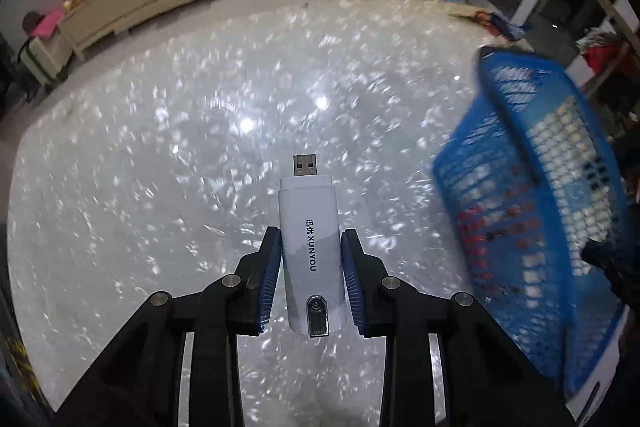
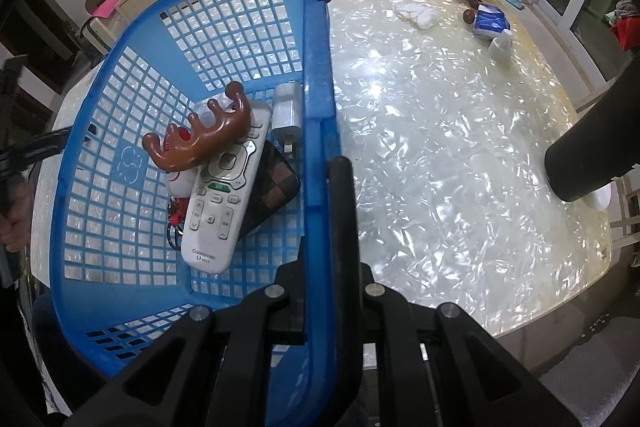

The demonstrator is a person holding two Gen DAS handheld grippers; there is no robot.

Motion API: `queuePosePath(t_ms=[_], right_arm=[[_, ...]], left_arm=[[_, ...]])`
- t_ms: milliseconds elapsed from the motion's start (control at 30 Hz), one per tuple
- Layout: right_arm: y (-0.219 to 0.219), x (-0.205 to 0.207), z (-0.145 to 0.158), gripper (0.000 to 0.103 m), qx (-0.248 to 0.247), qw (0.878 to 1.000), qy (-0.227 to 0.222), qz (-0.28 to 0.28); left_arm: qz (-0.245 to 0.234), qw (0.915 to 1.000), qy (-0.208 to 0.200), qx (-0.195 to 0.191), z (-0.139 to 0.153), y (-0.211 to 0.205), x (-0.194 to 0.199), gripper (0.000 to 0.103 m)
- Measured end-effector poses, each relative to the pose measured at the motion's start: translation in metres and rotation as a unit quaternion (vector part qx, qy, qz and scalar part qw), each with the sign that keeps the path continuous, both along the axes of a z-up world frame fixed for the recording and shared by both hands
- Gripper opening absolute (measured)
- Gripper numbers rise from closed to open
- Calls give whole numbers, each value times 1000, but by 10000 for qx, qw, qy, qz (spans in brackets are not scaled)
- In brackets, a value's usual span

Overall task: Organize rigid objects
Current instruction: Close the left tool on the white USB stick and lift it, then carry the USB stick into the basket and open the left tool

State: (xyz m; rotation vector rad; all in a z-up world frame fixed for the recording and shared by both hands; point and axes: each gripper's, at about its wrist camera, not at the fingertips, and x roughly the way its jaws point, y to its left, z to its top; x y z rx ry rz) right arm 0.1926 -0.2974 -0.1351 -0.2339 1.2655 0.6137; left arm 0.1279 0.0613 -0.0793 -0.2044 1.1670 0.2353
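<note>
Two claws were at work over the shiny surface. Biggest was the blue basket, tipped up, with the right claw squeezed tight on its rim. Inside lay a white remote, a brown antler toy and a white charger. The left claw, a little way open, pinched a white USB stick above the surface.

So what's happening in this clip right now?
A person is tidying small items into a blue basket. The left tool is clamped on a white USB dongle, held above the table. The right tool grips the basket's rim. Inside lie a remote, a brown antler toy, a charger plug and a checkered pouch.
</note>
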Motion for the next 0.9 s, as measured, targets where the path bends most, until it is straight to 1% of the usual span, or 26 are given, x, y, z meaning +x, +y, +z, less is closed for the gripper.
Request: queuePosePath(t_ms=[133,233,300,433,533,600,700,733,800,833,900], right_arm=[[-1,0,2,9,3,10000,-20,-17],[-3,0,4,9,13,10000,-31,-29],[-3,-1,5,9,34,10000,-36,-28],[-3,0,7,9,52,10000,-47,-17],[-2,0,8,9,70,10000,-53,-14],[-2,0,8,9,73,10000,-55,-14],[-2,0,9,9,85,9999,-53,-21],[-3,-1,8,9,89,9999,-51,-20],[-4,-1,8,9,94,9999,-42,-28],[-4,0,7,9,101,9999,-26,-38],[-6,1,5,9,165,9998,36,-55]], left_arm=[[-325,9987,-215,317,35,-12,-6,34],[-585,9952,-379,691,58,-23,-11,34],[-811,9923,-503,792,74,-32,-15,34],[-1246,9850,-651,1000,96,-51,-17,34],[-1670,9775,-775,1028,109,-71,-18,34],[-2069,9675,-901,1141,114,-90,-17,34],[-2473,9544,-1111,1247,113,-113,-14,34],[-2570,9512,-1180,1233,113,-118,-13,34],[-2892,9407,-1302,1202,108,-132,-10,34],[-3115,9332,-1349,1181,103,-142,-7,34],[-3359,9255,-1341,1125,96,-154,-3,34]])
